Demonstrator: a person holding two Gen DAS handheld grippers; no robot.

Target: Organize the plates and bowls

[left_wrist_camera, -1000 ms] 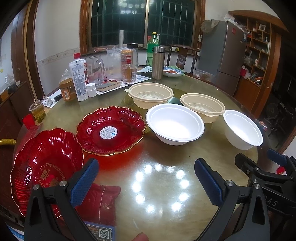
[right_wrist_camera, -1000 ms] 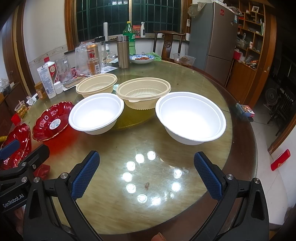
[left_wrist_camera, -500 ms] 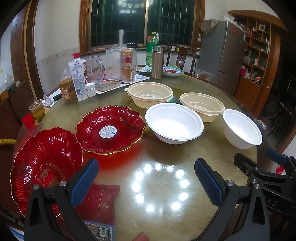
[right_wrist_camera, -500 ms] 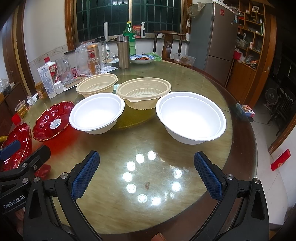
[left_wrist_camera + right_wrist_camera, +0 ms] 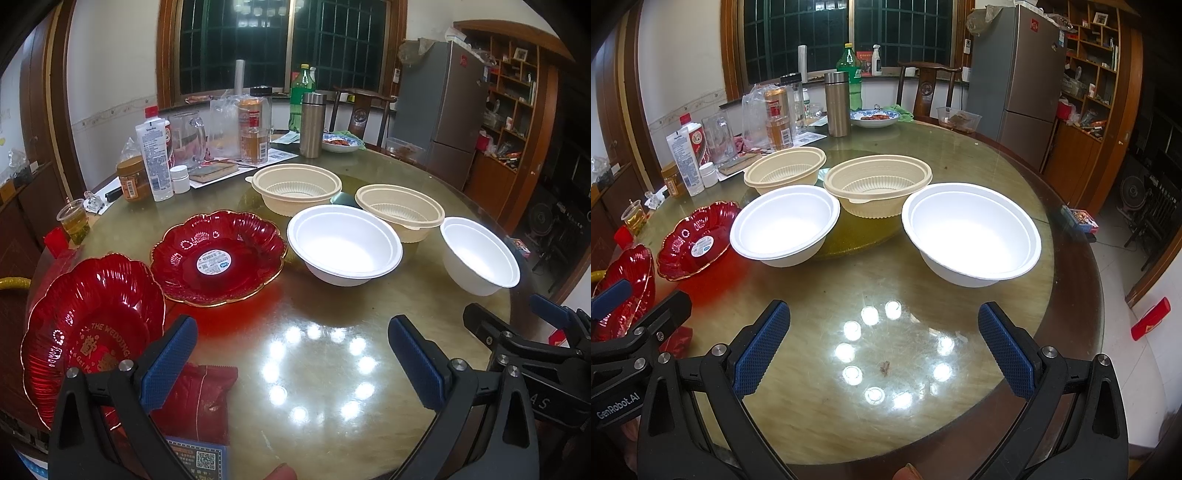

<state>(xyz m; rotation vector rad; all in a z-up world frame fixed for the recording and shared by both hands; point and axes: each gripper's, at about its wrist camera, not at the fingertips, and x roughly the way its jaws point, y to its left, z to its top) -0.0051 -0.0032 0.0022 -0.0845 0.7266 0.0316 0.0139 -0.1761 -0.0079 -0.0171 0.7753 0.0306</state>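
We have the round glass-topped table point(image 5: 960, 332) before us, with two red plates point(image 5: 218, 258) at the left, two white bowls point(image 5: 971, 232) nearer us and two beige bowls point(image 5: 877, 184) behind them, all apart and none stacked yet. Our left gripper point(image 5: 291, 358) and right gripper point(image 5: 882, 343) both hover low over bare glass with jaws spread wide, holding nothing.

The risks, as we judge them: the glass looks slick, so a pushed bowl could skate toward the right edge; the white bowls look light and thin — a hard pinch on the rim may crush or flip one; the near red plate point(image 5: 88, 332) overhangs the edge and could tip off.

Writing we can read: "THE WEDDING" on that plate, "GenRobot.AI" on the left gripper's body; the other plate's sticker is illegible.
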